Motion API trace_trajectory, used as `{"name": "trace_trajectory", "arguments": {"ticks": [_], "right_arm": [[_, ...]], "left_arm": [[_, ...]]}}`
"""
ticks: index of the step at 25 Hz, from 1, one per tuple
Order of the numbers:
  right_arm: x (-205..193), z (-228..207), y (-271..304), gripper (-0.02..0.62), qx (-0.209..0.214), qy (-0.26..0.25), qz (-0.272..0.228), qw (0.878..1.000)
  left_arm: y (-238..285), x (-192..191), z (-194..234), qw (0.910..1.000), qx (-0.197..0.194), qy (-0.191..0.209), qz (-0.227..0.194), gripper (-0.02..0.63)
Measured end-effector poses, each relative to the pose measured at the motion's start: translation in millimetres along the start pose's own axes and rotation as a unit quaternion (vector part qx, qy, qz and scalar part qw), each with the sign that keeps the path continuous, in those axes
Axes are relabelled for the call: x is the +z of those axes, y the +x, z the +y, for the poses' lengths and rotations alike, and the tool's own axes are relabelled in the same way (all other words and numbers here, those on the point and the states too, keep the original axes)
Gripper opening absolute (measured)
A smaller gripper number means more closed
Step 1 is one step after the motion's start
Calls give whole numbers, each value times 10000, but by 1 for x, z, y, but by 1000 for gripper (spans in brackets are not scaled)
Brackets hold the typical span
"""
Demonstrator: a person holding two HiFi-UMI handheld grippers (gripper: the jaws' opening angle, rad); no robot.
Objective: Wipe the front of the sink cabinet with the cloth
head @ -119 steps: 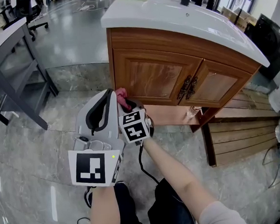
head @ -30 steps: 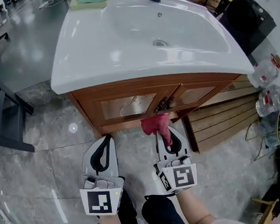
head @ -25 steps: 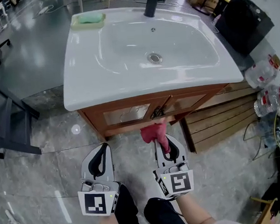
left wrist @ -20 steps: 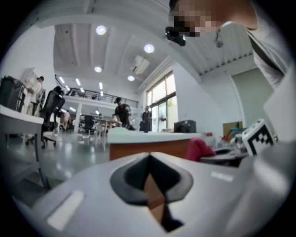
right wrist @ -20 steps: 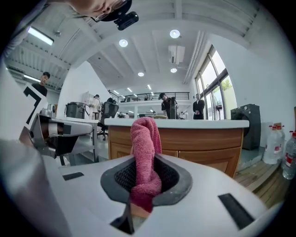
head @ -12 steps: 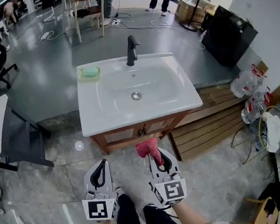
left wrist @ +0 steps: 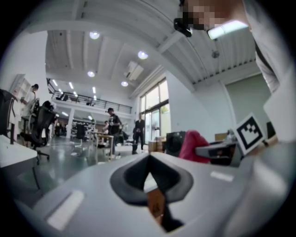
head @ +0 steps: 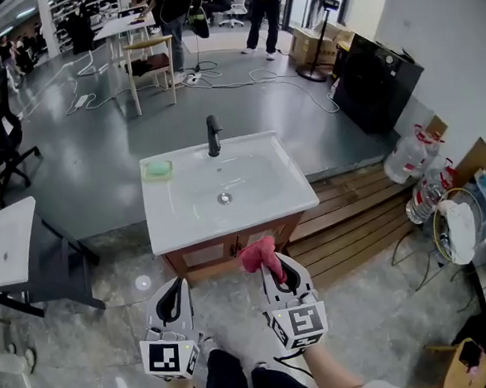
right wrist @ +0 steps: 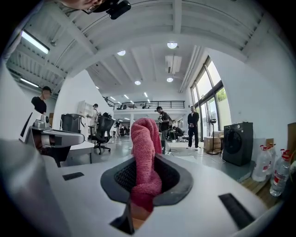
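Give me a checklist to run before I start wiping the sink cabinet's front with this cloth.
1. Cloth gripped: ok. The right gripper is shut on the cloth, which sticks up past the jaws.
2. Left gripper free: ok. The left gripper is shut with nothing between its jaws.
3. Cloth on the front: not ok. Both grippers are held short of the sink cabinet, apart from it.
4. Cabinet shut: cannot tell. Only a thin strip of its front shows under the basin.
5. Where the front is dirty: cannot tell.
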State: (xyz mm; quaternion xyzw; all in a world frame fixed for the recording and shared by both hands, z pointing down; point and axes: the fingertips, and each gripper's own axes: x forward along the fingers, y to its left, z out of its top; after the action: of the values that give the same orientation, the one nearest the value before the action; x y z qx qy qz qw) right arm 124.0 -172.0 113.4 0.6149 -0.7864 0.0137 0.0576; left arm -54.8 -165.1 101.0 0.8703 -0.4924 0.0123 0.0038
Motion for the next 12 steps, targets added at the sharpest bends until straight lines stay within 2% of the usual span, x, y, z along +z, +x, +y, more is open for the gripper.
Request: {"name": "trace_trajectory", "arguments": {"ticks": [6, 12], "right_arm": [[25, -11, -19, 54, -34, 74, 7, 10000], [48, -20, -37, 52, -43, 52, -126, 9999]], "left_arm": [[-5, 31, -15, 9997, -163, 75, -149, 8], [-11, 57, -24, 9994, -86, 149, -308, 8]]}}
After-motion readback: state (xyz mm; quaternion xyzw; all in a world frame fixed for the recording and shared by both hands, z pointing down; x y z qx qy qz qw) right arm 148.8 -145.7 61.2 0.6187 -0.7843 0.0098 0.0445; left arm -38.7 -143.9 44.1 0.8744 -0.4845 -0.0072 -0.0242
